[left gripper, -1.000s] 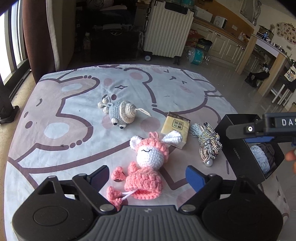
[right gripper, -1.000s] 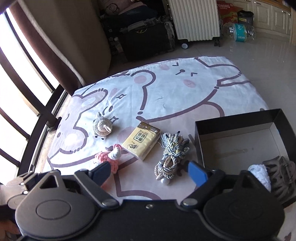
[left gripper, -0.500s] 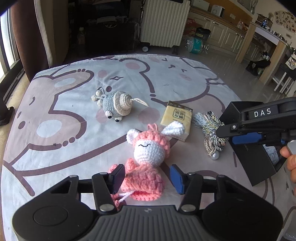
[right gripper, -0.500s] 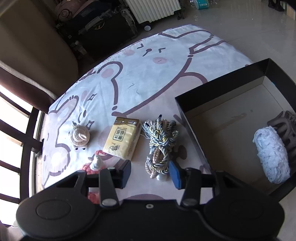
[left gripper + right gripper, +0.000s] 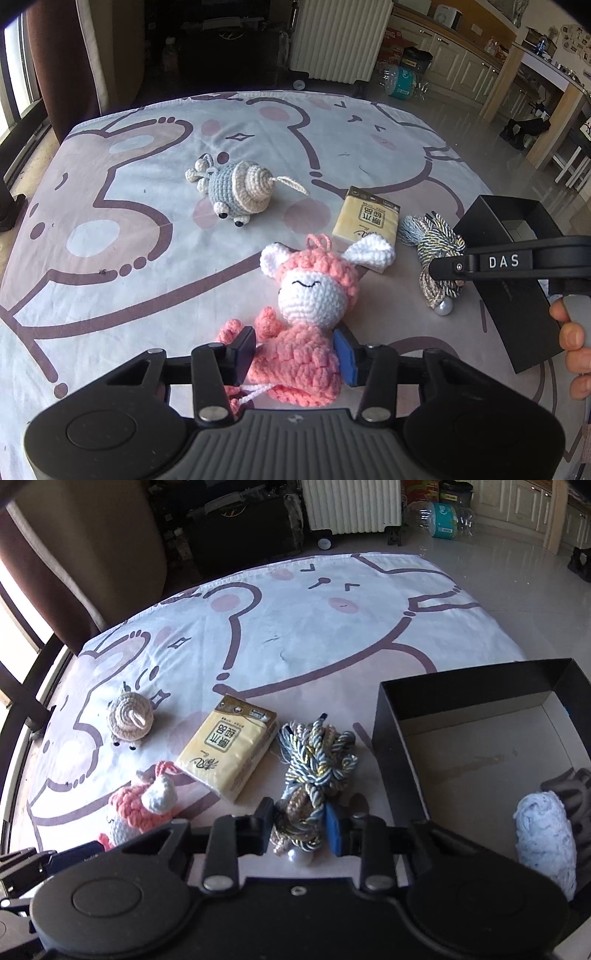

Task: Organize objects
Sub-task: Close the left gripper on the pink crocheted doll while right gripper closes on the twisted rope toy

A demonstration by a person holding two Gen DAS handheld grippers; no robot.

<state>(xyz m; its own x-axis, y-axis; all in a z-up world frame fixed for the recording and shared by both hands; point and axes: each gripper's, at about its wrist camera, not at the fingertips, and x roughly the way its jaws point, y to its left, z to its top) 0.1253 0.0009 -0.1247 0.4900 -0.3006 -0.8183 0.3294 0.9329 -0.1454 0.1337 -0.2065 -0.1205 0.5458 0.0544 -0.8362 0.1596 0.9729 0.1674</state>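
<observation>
The left gripper [image 5: 295,350] has its jaws clamped on the pink crochet doll [image 5: 306,317] lying on the bed near its front edge; the right gripper [image 5: 299,825] pinches the cord bundle [image 5: 314,771] beside the black box [image 5: 469,690].

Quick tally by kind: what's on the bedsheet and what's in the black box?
Crochet toys: 2, pink doll and grey-blue snail
Tissue packs: 1
Rope bundles: 1
In the black box:
White fluffy items: 1
Dark hair clips: 1
Total: 6
</observation>
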